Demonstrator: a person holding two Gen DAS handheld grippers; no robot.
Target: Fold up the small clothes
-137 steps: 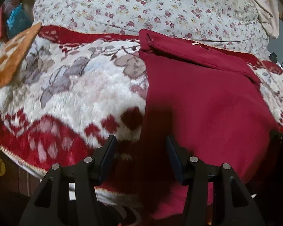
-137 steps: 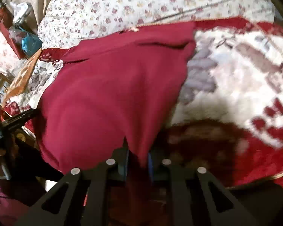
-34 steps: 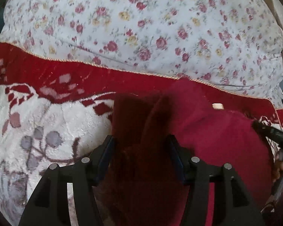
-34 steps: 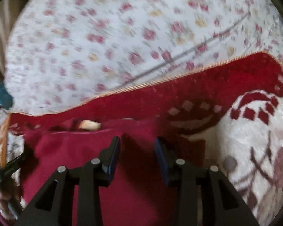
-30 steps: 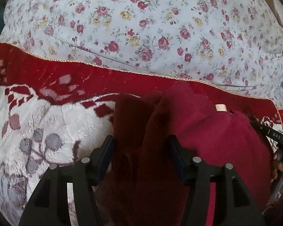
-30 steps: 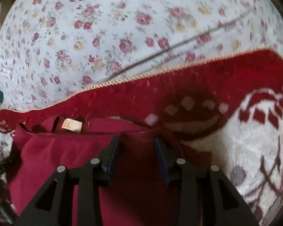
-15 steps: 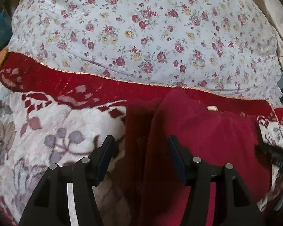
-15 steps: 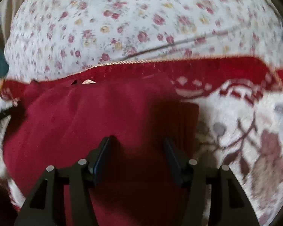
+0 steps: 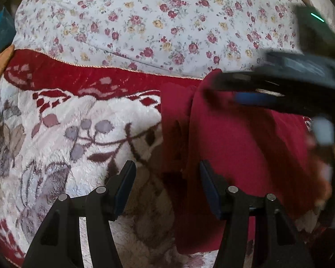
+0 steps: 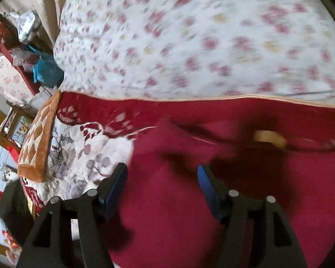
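A dark red garment (image 9: 245,143) lies folded on a plush red-and-white floral blanket (image 9: 78,134). My left gripper (image 9: 165,185) is open and empty, just above the garment's left edge. My right gripper (image 10: 160,185) is open and empty over the garment (image 10: 189,212), and it shows blurred at the right of the left wrist view (image 9: 279,89). A tan label (image 10: 270,138) shows at the garment's far edge.
A large floral-print pillow (image 9: 156,22) lies behind the blanket. An orange patterned cushion (image 10: 38,140) sits at the blanket's left end. Clutter with a blue bag (image 10: 44,71) stands beyond it.
Both grippers have pulled back from the garment's far edge, jaws open. The right gripper has swung left across the garment and into the left wrist view.
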